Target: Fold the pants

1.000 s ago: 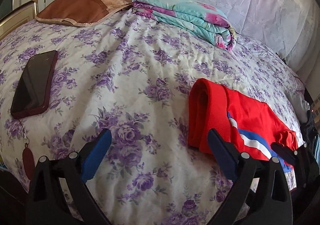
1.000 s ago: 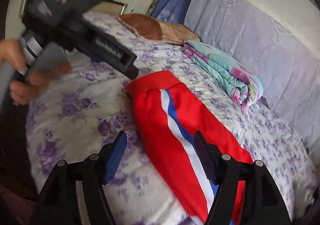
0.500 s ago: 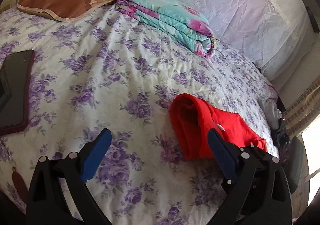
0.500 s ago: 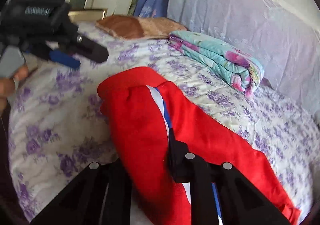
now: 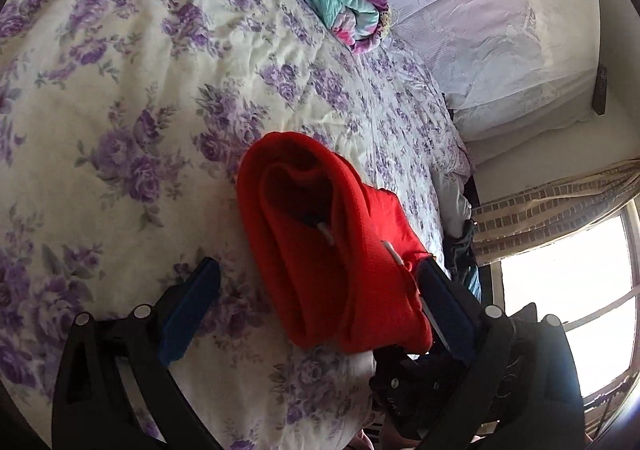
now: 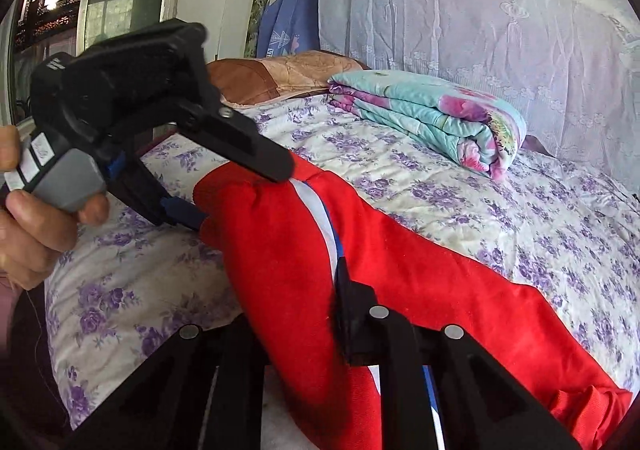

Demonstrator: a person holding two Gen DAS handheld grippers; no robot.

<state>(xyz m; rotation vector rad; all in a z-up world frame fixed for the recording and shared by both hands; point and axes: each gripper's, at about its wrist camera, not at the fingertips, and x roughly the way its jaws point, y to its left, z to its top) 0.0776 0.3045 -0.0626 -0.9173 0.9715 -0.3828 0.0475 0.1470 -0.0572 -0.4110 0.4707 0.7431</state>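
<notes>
The right gripper [image 6: 304, 314] fingers pinch the red fleece pants with a white-and-blue side stripe [image 6: 400, 274]; the left gripper [image 5: 316, 302] fingers stand wide, straddling their waistband end. The pants lie on a bed with a cream quilt printed in purple roses [image 5: 160, 98]; a folded turquoise floral blanket [image 6: 436, 118] lies near the lace-draped headboard [image 6: 480, 10], and a bright window [image 5: 568, 322] stands beside the bed.

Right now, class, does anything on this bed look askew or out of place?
Only the red pants: they lie bunched and slanted across the floral bedspread, waistband gaping open, held by the right claw. The folded quilt and brown pillow sit tidily.
</notes>
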